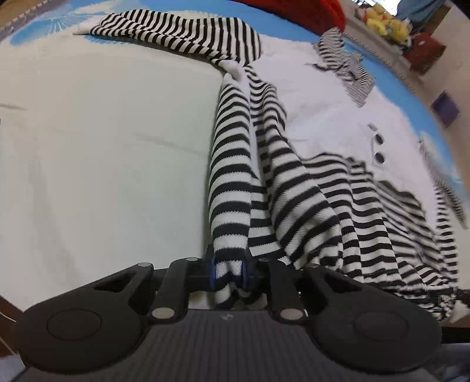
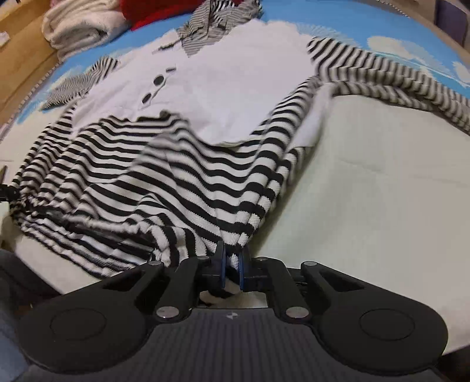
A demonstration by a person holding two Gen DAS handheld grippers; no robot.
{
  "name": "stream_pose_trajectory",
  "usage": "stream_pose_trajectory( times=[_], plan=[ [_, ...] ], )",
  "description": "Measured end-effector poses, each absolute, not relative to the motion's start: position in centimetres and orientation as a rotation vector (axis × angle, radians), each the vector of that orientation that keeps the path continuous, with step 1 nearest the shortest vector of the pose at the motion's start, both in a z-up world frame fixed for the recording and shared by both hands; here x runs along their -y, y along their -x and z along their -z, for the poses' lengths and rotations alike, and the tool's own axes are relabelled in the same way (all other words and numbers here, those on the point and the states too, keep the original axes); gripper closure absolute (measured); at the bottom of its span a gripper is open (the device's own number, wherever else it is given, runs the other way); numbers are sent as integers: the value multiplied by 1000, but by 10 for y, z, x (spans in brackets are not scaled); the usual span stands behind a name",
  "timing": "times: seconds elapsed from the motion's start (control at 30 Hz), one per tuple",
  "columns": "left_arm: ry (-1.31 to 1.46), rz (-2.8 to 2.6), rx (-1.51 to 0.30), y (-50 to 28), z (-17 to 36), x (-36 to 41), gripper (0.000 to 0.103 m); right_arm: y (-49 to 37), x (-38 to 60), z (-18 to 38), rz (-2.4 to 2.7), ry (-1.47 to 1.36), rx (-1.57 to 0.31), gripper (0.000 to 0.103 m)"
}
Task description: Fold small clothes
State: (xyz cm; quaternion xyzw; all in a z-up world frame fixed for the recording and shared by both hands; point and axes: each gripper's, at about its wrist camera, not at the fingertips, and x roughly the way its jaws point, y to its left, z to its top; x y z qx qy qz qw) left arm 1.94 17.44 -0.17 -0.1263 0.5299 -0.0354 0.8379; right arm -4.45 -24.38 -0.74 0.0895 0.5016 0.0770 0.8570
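Two grippers, left (image 1: 229, 271) and right (image 2: 232, 271), each clamp the hem of the striped top (image 2: 188, 182) spread on the bed (image 2: 382, 182); uneven pulling may skew the fold.

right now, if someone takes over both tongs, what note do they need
Left tongs: shut on the striped hem of the garment, cloth pulled taut toward the camera.
Right tongs: shut on another bunch of the same striped hem.
The garment, white body with dark buttons and striped sleeves, lies on the pale sheet over the blue cloud-print cover, its hem end lifted.
Done: both hem grips taken.
Left: probably carry the hem up over the white body, then deal with the spread sleeves. No fold is laid down yet.
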Motion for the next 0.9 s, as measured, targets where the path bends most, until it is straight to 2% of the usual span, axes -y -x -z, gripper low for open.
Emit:
stream_pose_trajectory(
  times=[0.13,0.17,0.2,0.23,0.27,0.3,0.37,0.43,0.47,0.67,0.77,0.9],
  plan=[
    [226,97,-1143,-16,8,-170,80,56,260,19,-163,-216,-1059,93],
    [220,97,-1136,-17,6,-169,72,51,260,22,-160,-212,-1062,87],
    [225,90,-1129,-18,4,-170,52,47,258,22,-150,-207,-1056,76],
    [236,70,-1121,-18,0,-171,40,45,258,19,-143,-201,-1053,66],
    [248,51,-1103,-18,-5,-173,19,44,256,14,-113,-181,-1057,43],
    [257,38,-1068,-17,-13,-177,11,44,253,8,-73,-153,-1043,31],
    [249,28,-989,-19,-33,-180,9,50,249,-12,-17,-93,-938,29],
    [232,-20,-912,-31,-50,-186,1,50,241,-35,39,-51,-827,27],
    [234,-59,-874,-40,-57,-189,0,46,237,-45,47,-46,-778,23],
    [288,-283,-776,-127,-69,-220,0,-17,207,-77,25,-161,-540,21],
    [162,-367,-749,-169,-60,-217,0,-53,203,-64,39,-213,-526,21],
    [150,-357,-816,-212,-34,-221,0,-94,203,-38,65,-245,-635,21]
  ],
)
